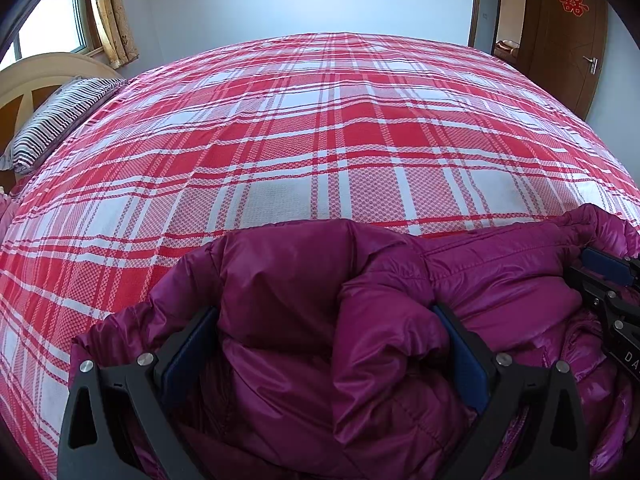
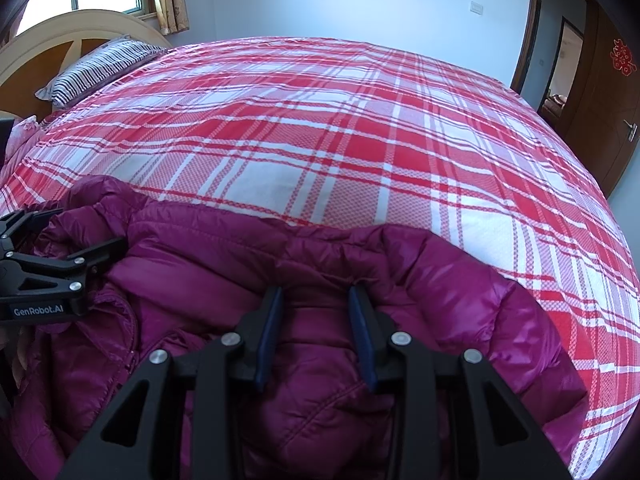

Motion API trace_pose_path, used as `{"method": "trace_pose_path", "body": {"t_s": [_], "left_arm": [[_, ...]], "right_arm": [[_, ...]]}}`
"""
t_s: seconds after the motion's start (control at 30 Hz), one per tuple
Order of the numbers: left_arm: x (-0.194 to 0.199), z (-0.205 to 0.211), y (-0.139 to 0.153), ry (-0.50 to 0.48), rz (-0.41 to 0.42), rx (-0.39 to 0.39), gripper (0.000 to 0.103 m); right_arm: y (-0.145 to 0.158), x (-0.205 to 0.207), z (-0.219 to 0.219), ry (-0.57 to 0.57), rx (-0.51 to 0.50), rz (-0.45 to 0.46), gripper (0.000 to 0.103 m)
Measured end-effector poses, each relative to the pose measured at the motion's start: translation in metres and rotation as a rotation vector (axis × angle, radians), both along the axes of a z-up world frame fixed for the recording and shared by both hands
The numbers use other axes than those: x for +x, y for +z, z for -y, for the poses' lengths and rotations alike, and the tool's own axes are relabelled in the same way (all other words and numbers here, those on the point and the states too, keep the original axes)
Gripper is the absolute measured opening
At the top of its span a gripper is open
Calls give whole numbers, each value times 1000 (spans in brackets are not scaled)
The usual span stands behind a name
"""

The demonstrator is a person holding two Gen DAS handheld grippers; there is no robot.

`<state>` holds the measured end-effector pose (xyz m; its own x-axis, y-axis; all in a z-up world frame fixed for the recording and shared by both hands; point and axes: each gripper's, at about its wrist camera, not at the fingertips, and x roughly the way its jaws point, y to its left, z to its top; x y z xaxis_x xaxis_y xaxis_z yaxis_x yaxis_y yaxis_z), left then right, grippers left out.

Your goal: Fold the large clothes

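A puffy magenta down jacket lies bunched at the near edge of a bed with a red and white plaid sheet. In the left wrist view my left gripper stands wide, and a thick wad of the jacket fills the space between its blue pads. My right gripper shows at the right edge, on the same jacket. In the right wrist view the right gripper has its jaws narrow, pinching a fold of the jacket. The left gripper clamps the jacket's left end.
A striped pillow lies against a wooden headboard at the far left, under a window with a curtain. A brown door stands at the far right. The plaid sheet stretches flat beyond the jacket.
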<state>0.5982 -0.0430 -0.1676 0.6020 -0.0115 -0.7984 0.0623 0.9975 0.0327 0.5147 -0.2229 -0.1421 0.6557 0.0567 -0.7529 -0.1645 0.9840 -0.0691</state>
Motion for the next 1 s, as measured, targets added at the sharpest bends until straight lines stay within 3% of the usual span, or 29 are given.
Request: {"method": "trace_pose_path", "body": {"t_s": [0.5,0.53,0.63,0.73,0.8,0.9,1.0], "left_arm": [[2,4,7,6,-32,32,102],[1,3,14,6,-37,27,102],[-17,-9,52,25,54,-34,102],[-54,-33,91,12,125,-120,102],[-91,-46,106,-17,162,-110,102],[-170,-65,105,-88,176,-44,102],[-240,-85,87,-129,120,-48,102]], "right_arm": [[0,2,-9,0,-66,-5,38],[1,2,-9,1,-64,-8,38],[13,2,-1,34,-36,-28,39],[32,-15,15,48,53,-31,51],[49,-39,26,58,80,-10,63],[67,-98,45,120,59,-19,69],[73,-158,67,143,80,-66,74]]}}
